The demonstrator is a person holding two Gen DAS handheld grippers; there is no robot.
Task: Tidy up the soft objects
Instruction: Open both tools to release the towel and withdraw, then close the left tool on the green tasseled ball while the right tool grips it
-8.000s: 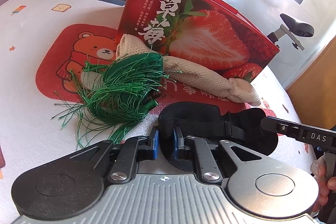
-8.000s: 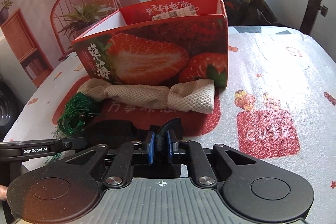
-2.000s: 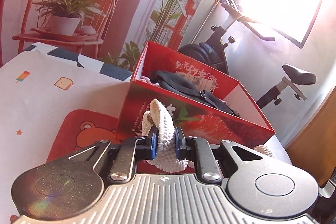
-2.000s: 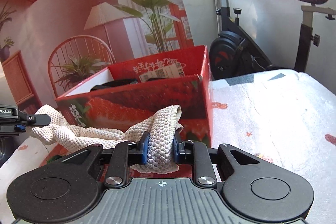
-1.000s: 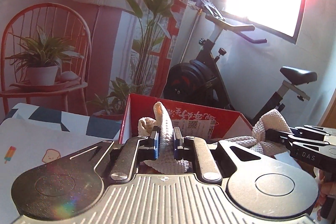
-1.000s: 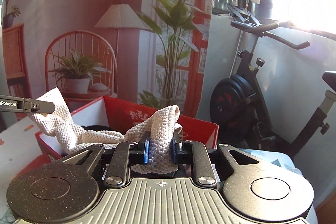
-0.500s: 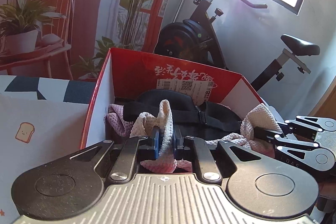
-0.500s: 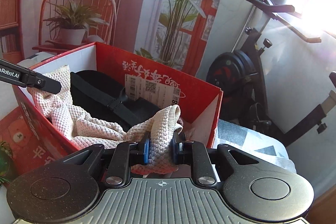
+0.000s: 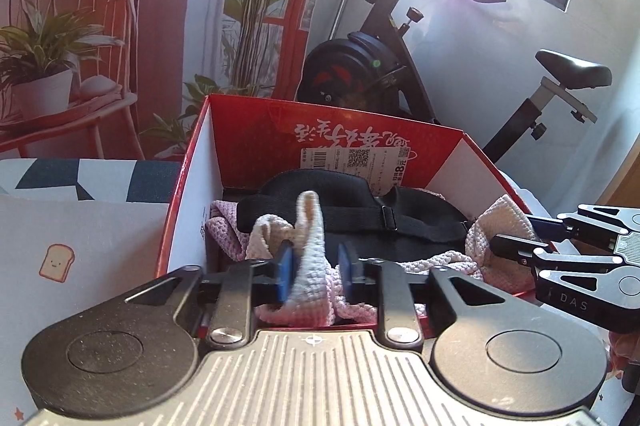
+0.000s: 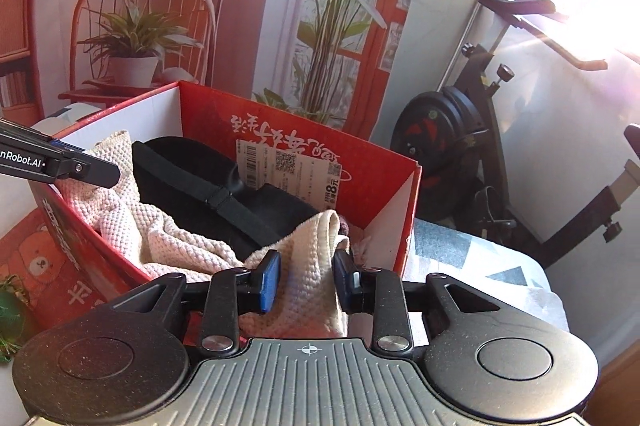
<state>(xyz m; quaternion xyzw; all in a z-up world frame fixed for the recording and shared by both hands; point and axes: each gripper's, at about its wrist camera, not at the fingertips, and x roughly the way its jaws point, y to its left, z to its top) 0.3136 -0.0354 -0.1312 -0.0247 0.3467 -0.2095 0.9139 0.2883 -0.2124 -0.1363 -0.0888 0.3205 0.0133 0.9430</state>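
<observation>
I see both grippers over the red box [image 9: 256, 142], each at one end of the cream towel [image 9: 310, 246].

Left gripper [image 9: 316, 268]: jaws opening, a narrow-to-mid gap. The towel's end stands up between the blue pads [image 9: 285, 268]; it leans against the left pad, with a clear gap to the right one. Not clamped.

Right gripper [image 10: 306, 280]: jaws opening too. A towel fold [image 10: 312, 258] sits between the pads [image 10: 269, 280]; daylight shows on both sides of the cloth, so the pads are off it, as far as I can tell.

The towel is inside the box, draped along the near wall from the left end to the right end. It lies on top of a black strapped item [image 10: 208, 194] that fills the box's middle. Under the towel at the box's left end there is a pinkish knit cloth [image 9: 224, 226]. A white barcode label [image 10: 288, 174] is stuck on the inside of the box's far wall.

Left of the box, at the edge of the right wrist view, sits a bit of green tassel [image 10: 10, 322] on the tablecloth [image 9: 80, 246]. Behind the box stand an exercise bike [image 10: 452, 138] and a plant backdrop [image 10: 340, 26].
</observation>
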